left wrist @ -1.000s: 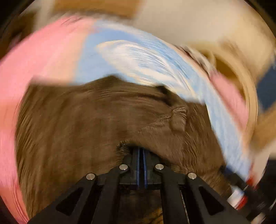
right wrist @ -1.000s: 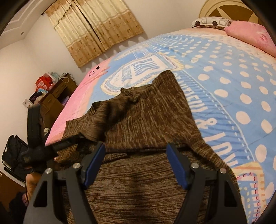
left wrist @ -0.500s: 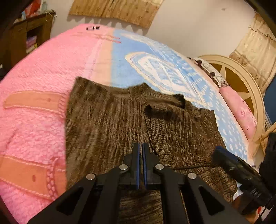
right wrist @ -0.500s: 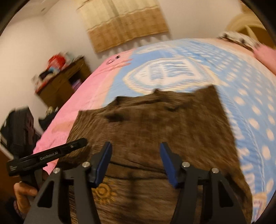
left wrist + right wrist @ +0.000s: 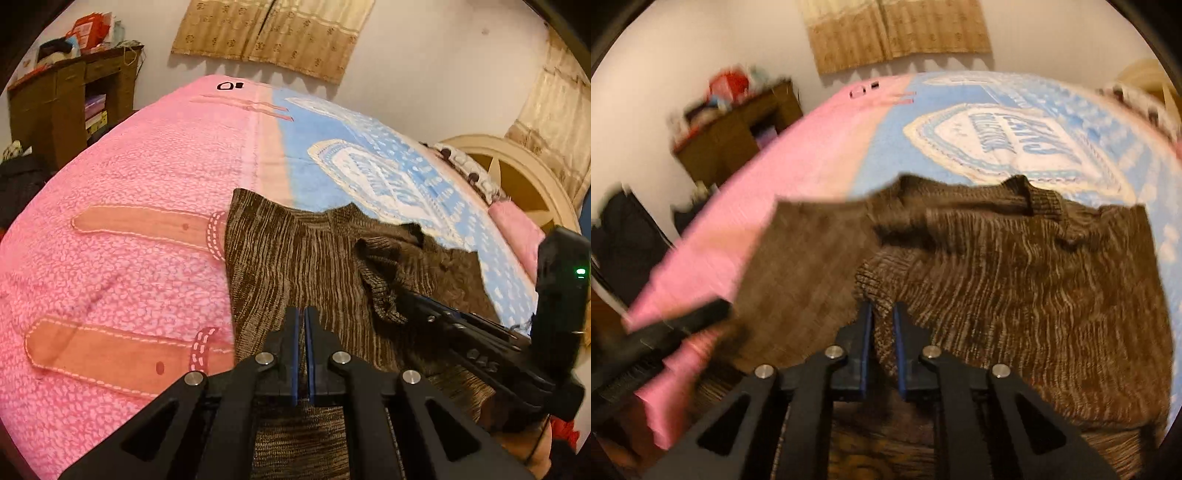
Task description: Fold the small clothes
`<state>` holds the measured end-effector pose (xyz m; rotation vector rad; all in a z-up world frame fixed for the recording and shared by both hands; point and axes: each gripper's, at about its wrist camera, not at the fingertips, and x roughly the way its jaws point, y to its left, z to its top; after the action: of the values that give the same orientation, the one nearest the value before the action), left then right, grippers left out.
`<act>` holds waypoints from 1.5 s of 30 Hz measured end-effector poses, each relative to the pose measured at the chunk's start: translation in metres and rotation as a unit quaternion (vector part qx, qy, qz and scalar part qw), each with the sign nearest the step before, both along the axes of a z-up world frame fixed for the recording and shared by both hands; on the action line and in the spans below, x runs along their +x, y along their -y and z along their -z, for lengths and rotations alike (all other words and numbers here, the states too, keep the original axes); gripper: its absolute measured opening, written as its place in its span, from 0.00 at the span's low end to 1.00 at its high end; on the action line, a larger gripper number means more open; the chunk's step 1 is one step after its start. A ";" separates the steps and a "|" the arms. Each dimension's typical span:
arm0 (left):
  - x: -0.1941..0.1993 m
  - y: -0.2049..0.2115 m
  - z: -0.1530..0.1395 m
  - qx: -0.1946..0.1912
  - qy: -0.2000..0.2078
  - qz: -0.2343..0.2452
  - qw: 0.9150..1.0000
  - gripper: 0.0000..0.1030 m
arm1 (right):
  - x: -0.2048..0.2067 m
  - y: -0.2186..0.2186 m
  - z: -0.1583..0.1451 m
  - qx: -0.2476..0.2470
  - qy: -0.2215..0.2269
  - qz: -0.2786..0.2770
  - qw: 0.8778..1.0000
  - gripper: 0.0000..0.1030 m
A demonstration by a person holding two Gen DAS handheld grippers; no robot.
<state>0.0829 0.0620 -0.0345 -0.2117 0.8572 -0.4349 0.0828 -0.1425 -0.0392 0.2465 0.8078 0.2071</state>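
A wooden cabinet (image 5: 70,107) stands far left, beyond the pink-and-blue bedspread (image 5: 129,266). The brown knit sweater (image 5: 295,266) lies mid-bed, near edge. The left gripper (image 5: 302,325) is pressed shut and empty above it. The right gripper (image 5: 882,325) pinches a ribbed sweater fold. Far right are a pillow (image 5: 517,229) and headboard (image 5: 517,173).

A bed blanket (image 5: 147,177), pink on the left and blue with white dots and a white emblem on the right, fills the middle of both views. A wooden shelf unit (image 5: 70,99) stands at upper left, with red and blue clutter on top. Beige patterned curtains (image 5: 273,33) hang at top centre. A cream round headboard (image 5: 517,173) and a pink pillow (image 5: 517,229) sit at right.
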 end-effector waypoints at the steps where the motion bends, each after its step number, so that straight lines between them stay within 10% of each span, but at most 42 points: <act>1: 0.000 0.001 -0.001 -0.002 0.000 0.001 1.000 0.03 | -0.003 -0.008 -0.002 -0.005 0.003 -0.016 1.000 0.14; 4: 0.000 0.004 -0.002 0.009 0.004 0.004 1.000 0.03 | -0.004 -0.034 0.013 -0.047 -0.021 -0.046 0.998 0.20; 9: -0.003 0.013 -0.001 0.031 0.017 0.020 0.999 0.03 | -0.027 -0.026 0.010 -0.029 0.017 -0.062 0.998 0.62; 13: -0.001 0.024 0.000 0.031 0.014 0.028 0.999 0.03 | -0.028 0.021 -0.018 -0.005 0.055 0.021 0.998 0.51; 19: -0.005 0.044 0.001 0.047 0.021 0.049 0.997 0.03 | -0.008 0.119 -0.012 -0.124 0.014 0.204 0.971 0.55; 22: -0.002 0.054 0.005 0.048 0.011 0.051 0.997 0.03 | 0.011 0.150 0.017 -0.147 -0.055 0.215 0.964 0.55; 27: 0.002 0.064 0.011 0.049 -0.005 0.051 0.998 0.03 | 0.007 0.176 0.019 -0.069 -0.048 0.183 0.980 0.10; 34: 0.002 0.077 0.013 0.059 -0.005 0.062 0.996 0.03 | 0.007 0.221 0.026 -0.092 -0.047 0.261 0.960 0.08; 37: 0.000 0.081 0.016 0.058 -0.009 0.070 0.996 0.03 | -0.001 0.242 0.024 0.006 -0.021 0.226 0.974 0.12; 40: -0.001 0.082 0.015 0.064 -0.005 0.073 0.995 0.03 | -0.030 0.232 -0.006 -0.042 0.019 0.243 0.969 0.16; 43: -0.002 0.083 0.012 0.060 0.000 0.074 0.995 0.03 | -0.051 0.207 -0.017 -0.043 0.020 0.183 0.982 0.34; 45: -0.002 0.083 0.011 0.056 0.001 0.076 0.996 0.03 | -0.064 0.192 -0.014 -0.046 0.010 0.166 0.985 0.71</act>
<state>0.0808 -0.0212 -0.0454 -0.0420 0.8963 -0.5265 0.0190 -0.3345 -0.0257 0.2866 0.7420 -0.1404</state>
